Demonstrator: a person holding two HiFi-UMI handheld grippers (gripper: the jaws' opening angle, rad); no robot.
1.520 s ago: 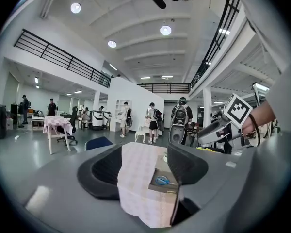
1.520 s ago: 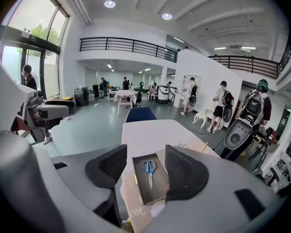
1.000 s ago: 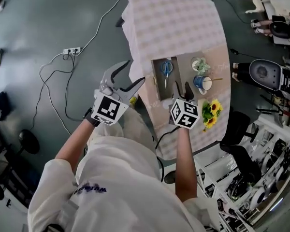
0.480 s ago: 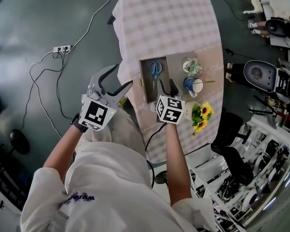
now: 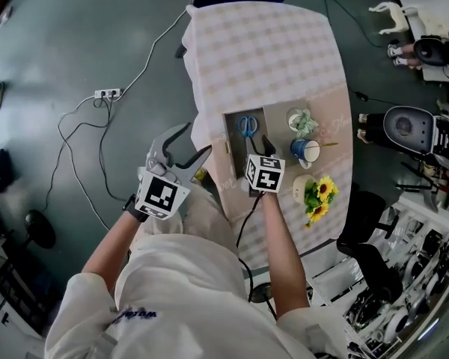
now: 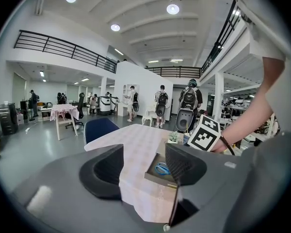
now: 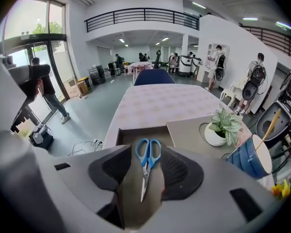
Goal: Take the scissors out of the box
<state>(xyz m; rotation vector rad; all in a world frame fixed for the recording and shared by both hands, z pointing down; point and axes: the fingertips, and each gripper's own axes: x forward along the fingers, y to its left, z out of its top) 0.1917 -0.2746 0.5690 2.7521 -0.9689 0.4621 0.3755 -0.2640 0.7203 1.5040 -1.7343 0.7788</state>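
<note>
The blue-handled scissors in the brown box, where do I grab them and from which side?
Pinch across the closed blades just below the pivot, coming down from above. The blue-handled metal scissors lie flat in the open-topped brown box, blades toward you; its walls block sideways approaches.

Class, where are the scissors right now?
Head view: the scissors lie inside the open box, just beyond the right gripper and left of the potted plant.

Head view steeply above table (image 5: 269, 58); left gripper view, right gripper view low, toward shared box (image 5: 233, 146).
</note>
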